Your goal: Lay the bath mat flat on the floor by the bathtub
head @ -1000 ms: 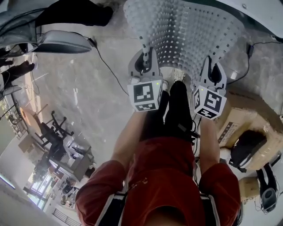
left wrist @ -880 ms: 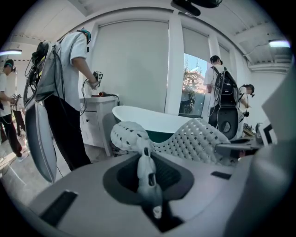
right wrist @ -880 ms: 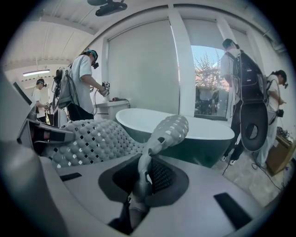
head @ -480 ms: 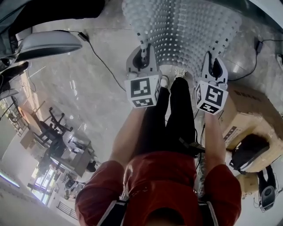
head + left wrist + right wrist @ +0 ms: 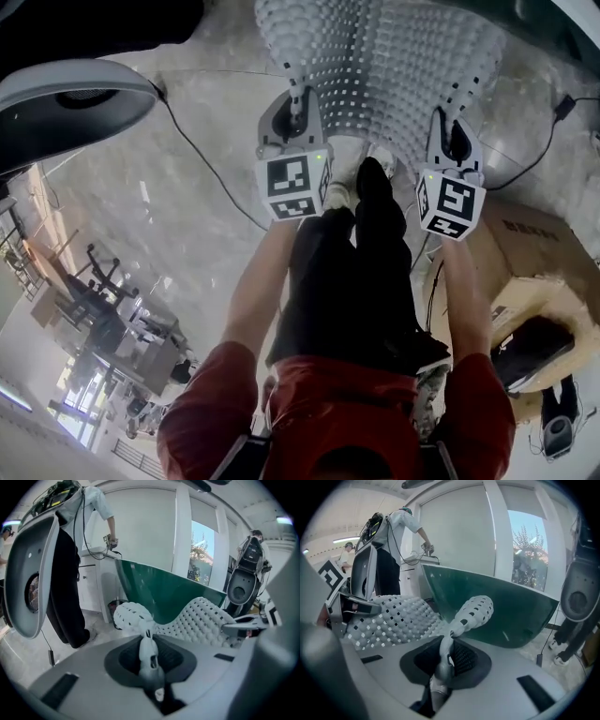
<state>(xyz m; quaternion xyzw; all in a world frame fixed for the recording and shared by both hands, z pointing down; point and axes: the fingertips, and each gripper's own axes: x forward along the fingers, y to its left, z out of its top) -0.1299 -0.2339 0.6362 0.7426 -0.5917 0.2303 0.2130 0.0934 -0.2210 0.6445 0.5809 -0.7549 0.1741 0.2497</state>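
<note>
bath mat, near corners clamped in left gripper and right gripper, slung sagging above floor before green bathtub; risk: curled corners likely fold under on landing, leaving creases.

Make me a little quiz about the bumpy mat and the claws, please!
1. True or false: the bath mat is full of little holes.
2. What colour is the bathtub? A white, B green, C red.
3. Fill in: the left claw and the right claw each pinch the mat's ____.
Key: 1 true; 2 B; 3 edge.
</note>
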